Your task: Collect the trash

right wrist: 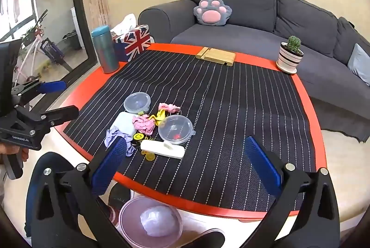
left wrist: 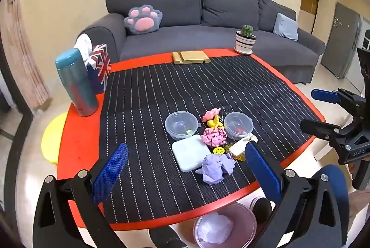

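A crumpled purple paper (left wrist: 216, 167) (right wrist: 113, 136) and a crumpled pink paper (left wrist: 214, 136) (right wrist: 143, 124) lie among small items near the front of the striped mat (left wrist: 161, 97). A pink bin (left wrist: 225, 225) (right wrist: 150, 221) with crumpled paper inside stands on the floor below the table's front edge. My left gripper (left wrist: 187, 169) is open and empty above the front of the table, with the purple paper between its fingers' lines. My right gripper (right wrist: 187, 164) is open and empty over the front edge; it also shows in the left wrist view (left wrist: 316, 109).
Two clear lidded tubs (left wrist: 181, 124) (left wrist: 238, 125), a pale square box (left wrist: 190, 152), a white stick-like item (right wrist: 161, 149), a smiley badge (left wrist: 217, 151) and yellow and pink trinkets sit beside the papers. A teal flask (left wrist: 76, 84), flag tissue box (left wrist: 99, 67), wooden stand (left wrist: 190, 57) and cactus pot (left wrist: 245, 40) line the far edges.
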The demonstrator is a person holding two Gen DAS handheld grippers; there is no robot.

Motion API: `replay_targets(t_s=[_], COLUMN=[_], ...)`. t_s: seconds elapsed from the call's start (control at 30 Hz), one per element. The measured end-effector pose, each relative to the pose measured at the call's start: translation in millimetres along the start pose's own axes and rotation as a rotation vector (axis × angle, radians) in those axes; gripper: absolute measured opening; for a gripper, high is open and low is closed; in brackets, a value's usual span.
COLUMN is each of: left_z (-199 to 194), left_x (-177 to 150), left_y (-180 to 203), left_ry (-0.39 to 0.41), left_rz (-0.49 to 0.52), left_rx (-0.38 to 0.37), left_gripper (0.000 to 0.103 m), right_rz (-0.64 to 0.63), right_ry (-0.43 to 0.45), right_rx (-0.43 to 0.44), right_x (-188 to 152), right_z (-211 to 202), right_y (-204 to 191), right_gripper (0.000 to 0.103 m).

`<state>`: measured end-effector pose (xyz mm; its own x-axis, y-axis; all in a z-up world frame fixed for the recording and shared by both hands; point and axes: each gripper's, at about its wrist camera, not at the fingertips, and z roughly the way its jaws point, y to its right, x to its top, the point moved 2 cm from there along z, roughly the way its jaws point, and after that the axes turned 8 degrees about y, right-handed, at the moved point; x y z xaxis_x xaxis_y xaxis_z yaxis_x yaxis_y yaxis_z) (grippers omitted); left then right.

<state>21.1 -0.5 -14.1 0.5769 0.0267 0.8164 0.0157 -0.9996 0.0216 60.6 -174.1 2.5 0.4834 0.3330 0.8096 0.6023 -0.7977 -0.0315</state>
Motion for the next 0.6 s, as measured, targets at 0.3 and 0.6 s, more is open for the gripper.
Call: replay_targets(t_s=[0.3,0.6], left_z=[6.6,8.1], left_x=[-1.8,-3.3], left_y=[-4.2,-3.5], left_ry=[-0.012,-0.017], left_rz=[-0.022,-0.013], left_rx=[-0.021,-0.023], left_gripper=[0.097,0.097], right_rz=[0.007,0.008], right_ry=[-0.013,-0.017], right_rx=[0.009,0.017], right_x=[-0.7,-2.1], right_z=[4.1,5.5], right_y=[0.1,-0.4], right_gripper=[0.100,0.100])
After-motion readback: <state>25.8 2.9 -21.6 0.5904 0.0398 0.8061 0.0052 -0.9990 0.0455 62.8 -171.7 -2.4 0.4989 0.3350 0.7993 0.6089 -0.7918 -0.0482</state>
